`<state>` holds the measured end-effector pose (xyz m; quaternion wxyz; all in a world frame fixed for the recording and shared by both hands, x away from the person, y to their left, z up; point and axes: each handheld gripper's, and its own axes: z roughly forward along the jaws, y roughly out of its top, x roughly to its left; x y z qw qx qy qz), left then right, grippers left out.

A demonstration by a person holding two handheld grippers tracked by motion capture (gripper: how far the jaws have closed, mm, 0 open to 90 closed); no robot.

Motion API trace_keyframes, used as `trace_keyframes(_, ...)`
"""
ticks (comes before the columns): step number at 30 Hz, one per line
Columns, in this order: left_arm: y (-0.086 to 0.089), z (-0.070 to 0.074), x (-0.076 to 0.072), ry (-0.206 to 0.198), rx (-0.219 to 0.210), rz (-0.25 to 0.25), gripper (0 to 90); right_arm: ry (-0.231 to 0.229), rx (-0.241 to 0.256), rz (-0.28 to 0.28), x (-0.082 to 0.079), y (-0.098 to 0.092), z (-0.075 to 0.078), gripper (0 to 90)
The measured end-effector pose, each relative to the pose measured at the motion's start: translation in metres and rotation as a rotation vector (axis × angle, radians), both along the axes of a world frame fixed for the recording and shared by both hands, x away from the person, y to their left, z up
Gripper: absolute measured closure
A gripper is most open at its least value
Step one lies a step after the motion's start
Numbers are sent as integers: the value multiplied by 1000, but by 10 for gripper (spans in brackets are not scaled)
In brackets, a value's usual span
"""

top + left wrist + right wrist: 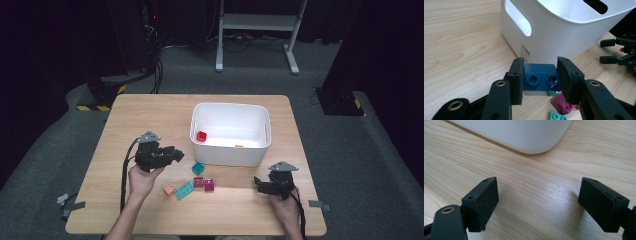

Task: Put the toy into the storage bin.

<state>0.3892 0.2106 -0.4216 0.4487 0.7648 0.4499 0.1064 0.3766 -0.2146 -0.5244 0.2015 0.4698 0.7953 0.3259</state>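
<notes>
high view: five loose bricks (pixel 185 190), one bin (pixel 231 155).

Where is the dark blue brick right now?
The dark blue brick sits clamped in the left gripper, above the loose bricks, near the white bin.

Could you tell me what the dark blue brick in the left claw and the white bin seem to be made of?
Dark blue brick: likely hard moulded plastic; smooth, slightly glossy, with round studs. White bin: probably plastic too; smooth satin walls, rounded corners, a moulded handle cut-out.
</notes>
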Motion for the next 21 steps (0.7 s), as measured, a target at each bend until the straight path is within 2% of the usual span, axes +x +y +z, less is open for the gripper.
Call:
trace_keyframes(7,2,8,3,-9,-21,1,587,0,0,0,0,0,0,162)
trace_keyframes(12,1,14,6,-10,-10,1,587,0,0,0,0,0,0,162)
trace_keyframes(21,-4,32,13,-37,-20,-11,587,0,0,0,0,0,0,162)
